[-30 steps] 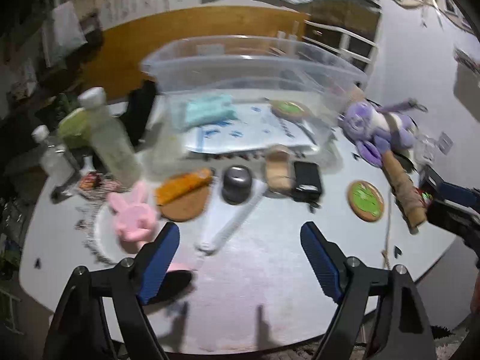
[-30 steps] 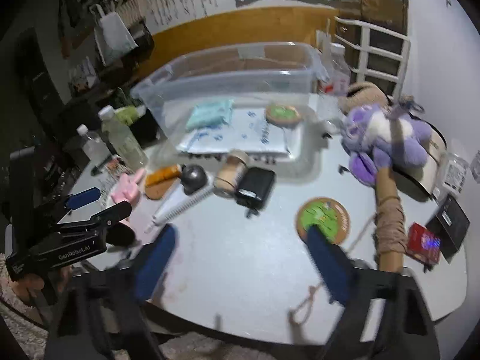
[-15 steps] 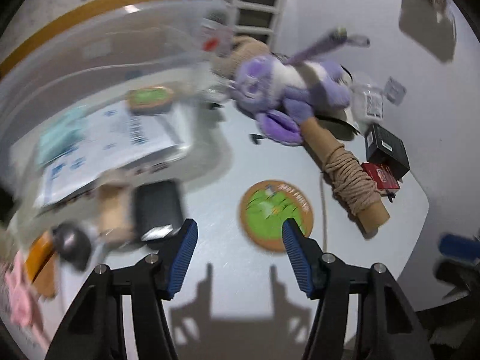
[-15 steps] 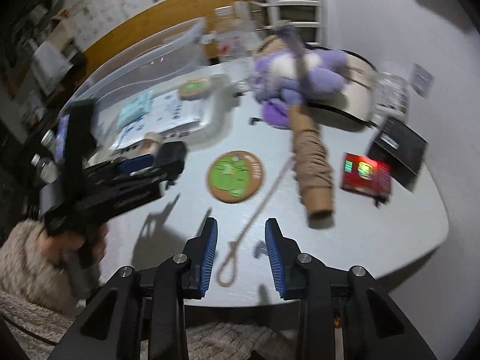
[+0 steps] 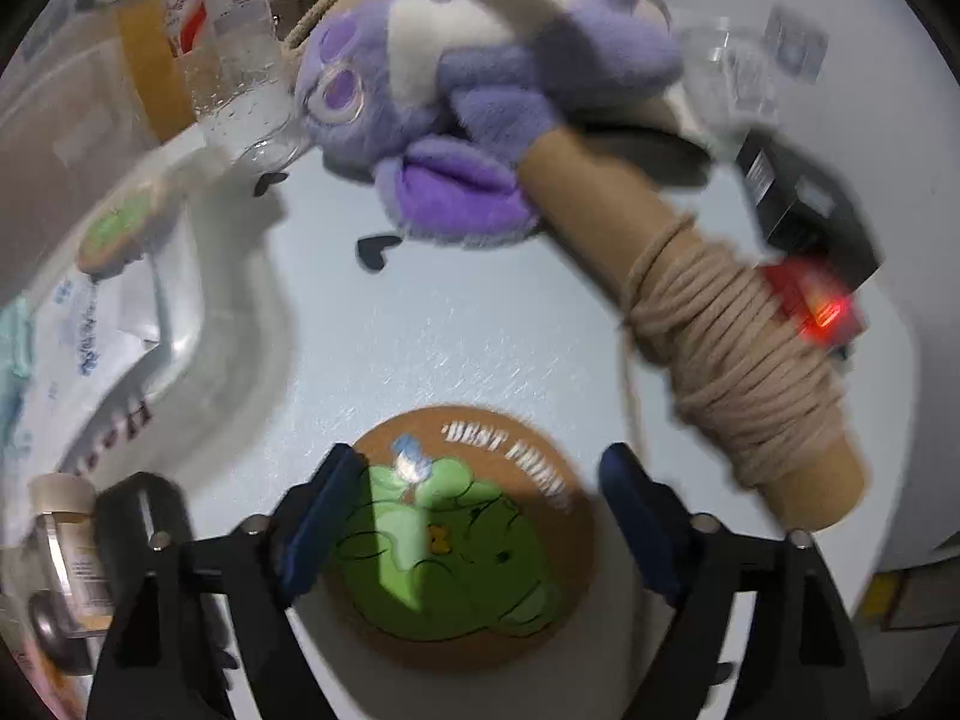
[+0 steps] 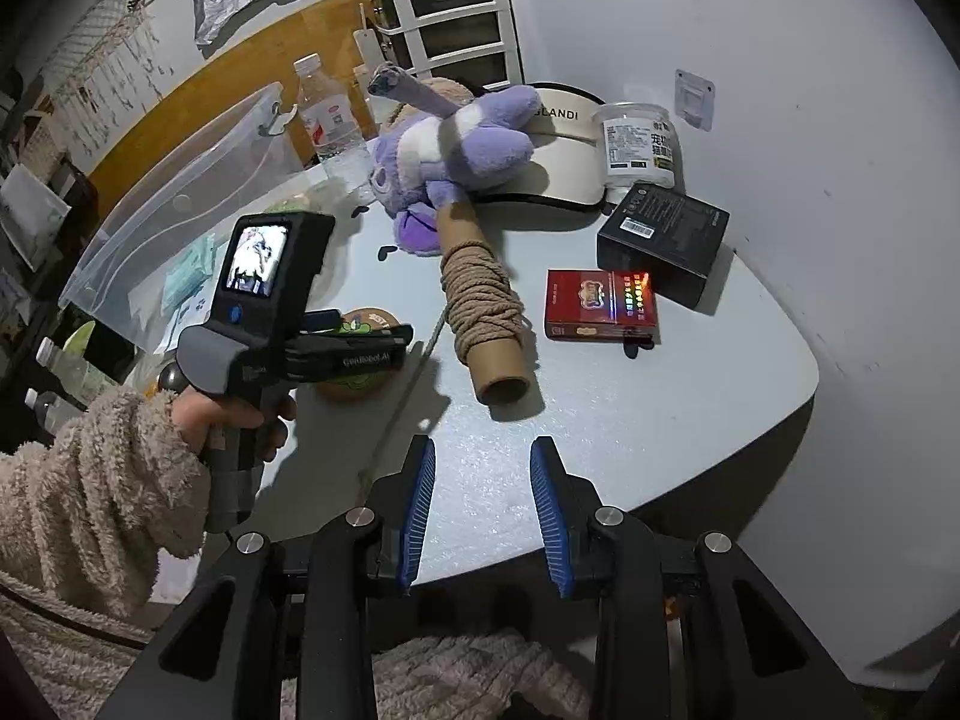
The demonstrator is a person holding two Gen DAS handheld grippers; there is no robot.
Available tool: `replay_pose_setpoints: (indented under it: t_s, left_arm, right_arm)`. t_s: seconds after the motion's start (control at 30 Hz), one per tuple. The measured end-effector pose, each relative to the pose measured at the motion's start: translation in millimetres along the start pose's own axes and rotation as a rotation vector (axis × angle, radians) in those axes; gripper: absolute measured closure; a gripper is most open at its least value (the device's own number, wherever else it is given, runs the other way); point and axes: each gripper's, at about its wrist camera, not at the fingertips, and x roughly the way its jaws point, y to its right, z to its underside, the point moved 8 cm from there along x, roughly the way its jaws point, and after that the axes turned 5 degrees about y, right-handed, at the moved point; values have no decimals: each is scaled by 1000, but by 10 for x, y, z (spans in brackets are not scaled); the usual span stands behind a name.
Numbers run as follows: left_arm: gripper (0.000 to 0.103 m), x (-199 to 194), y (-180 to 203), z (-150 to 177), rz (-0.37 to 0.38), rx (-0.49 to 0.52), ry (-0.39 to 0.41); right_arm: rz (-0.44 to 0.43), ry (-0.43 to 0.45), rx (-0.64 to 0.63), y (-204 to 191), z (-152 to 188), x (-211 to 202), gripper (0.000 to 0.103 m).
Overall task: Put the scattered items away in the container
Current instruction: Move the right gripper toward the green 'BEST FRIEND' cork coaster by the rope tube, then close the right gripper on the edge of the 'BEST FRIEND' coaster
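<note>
A round cork coaster (image 5: 462, 534) with a green cartoon lies on the white table. My left gripper (image 5: 480, 510) is open, with its blue fingers on either side of the coaster and close above it. In the right wrist view the left gripper (image 6: 360, 342) covers most of the coaster (image 6: 354, 387). My right gripper (image 6: 480, 504) is open and empty over the table's front edge. The clear plastic container (image 6: 180, 204) stands at the left and holds papers and another coaster (image 5: 114, 228).
A purple plush toy (image 6: 450, 150), a cardboard tube wound with rope (image 6: 480, 306), a red box (image 6: 600, 303), a black box (image 6: 663, 234), a white jar (image 6: 639, 144), a cap (image 6: 558, 132) and a water bottle (image 6: 327, 114) lie on the table's right side.
My left gripper has swung right from the container side and come down around the green coaster. My right gripper has pulled back toward the table's front right and narrowed its opening.
</note>
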Motion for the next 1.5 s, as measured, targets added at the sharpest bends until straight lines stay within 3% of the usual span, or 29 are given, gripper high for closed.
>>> replay_pose_setpoints:
  t_s: [0.53,0.8,1.03,1.27,1.33,1.4,1.5]
  left_arm:
    - [22,-675,-286,1057,-33,-10,69]
    - [22,-868,-278,1477,-37,-51,58]
    - [22,-1038,-312,1761,-38,-108,50]
    - [22,-1210,-398,1940,-37,-192,46]
    - [23,-1259,-423,1991,-37,-216,45]
    - [30,-1308,-448,2042,-37,-240,43]
    - [30,-1409,-549,2134,-60,-294,43]
  right_arm:
    - [-116,-101,-120,-404,47,314,70]
    - [-271,-198,-339,-1061,190,858,70]
    - [-285,-241,-575,-1631,324,1390,70]
    - [-491,-335,-635,-2092,635,1420,70]
    - [-475,-357,-686,-2125,768,1443,70]
    - [-457,-362,-725,-2116,893,1484,70]
    - [-464,-349,-724,-2108,897,1489,70]
